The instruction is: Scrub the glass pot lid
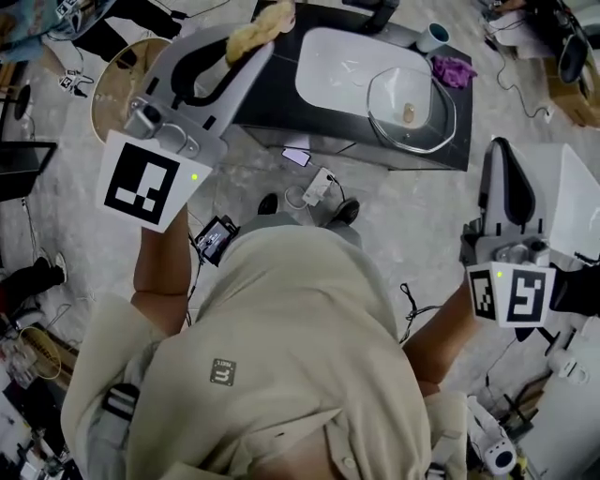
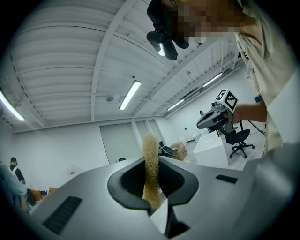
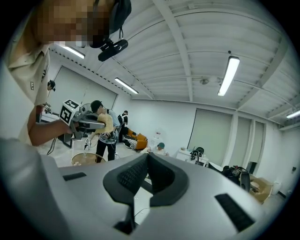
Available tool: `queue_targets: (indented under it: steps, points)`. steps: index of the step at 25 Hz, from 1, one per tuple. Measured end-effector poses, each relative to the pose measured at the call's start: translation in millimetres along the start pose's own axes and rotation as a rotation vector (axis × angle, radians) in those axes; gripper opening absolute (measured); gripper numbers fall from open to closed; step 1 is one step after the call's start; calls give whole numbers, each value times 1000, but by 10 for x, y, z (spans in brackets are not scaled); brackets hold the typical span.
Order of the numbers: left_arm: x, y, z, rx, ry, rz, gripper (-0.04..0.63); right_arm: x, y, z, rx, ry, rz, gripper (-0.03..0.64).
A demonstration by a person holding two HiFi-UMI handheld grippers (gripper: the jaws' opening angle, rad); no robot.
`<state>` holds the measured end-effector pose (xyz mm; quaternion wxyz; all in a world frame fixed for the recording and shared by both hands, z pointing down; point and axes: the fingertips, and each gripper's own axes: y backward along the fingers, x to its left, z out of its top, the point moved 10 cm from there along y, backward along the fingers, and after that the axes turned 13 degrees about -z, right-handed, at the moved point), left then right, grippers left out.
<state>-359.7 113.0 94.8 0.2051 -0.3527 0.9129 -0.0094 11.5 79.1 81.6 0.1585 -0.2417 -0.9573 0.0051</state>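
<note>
The glass pot lid (image 1: 411, 111) lies in the white sink basin (image 1: 328, 66) of a dark counter, far in front of me. My left gripper (image 1: 246, 42) is raised at the upper left, shut on a yellowish scrubbing sponge (image 1: 261, 28). In the left gripper view the sponge (image 2: 151, 164) stands upright, pinched between the jaws. My right gripper (image 1: 500, 150) hangs at the right, away from the counter. In the right gripper view its jaws (image 3: 147, 161) are shut with nothing between them. Both grippers are well clear of the lid.
A purple cloth (image 1: 453, 70) and a cup (image 1: 432, 36) sit at the counter's far right corner. A round wooden stool (image 1: 117, 84) stands left of the counter. Cables, a power strip (image 1: 319, 186) and a phone (image 1: 296, 156) lie on the floor before it.
</note>
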Motion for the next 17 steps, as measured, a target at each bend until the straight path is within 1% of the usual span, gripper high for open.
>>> queue_targets:
  steps: [3, 7, 12, 17]
  points:
    - [-34, 20, 14, -13, 6, -10, 46, 32, 38, 58, -5, 7, -2, 23]
    - [-106, -8, 59, -21, -4, -35, 46, 15, 122, 101, -9, 11, -11, 23]
    - [-186, -90, 97, -33, -19, -72, 46, -19, 221, 66, -2, 4, -31, 23]
    - [-231, -180, 97, -25, -20, -100, 46, -51, 234, 3, 9, -7, -34, 23]
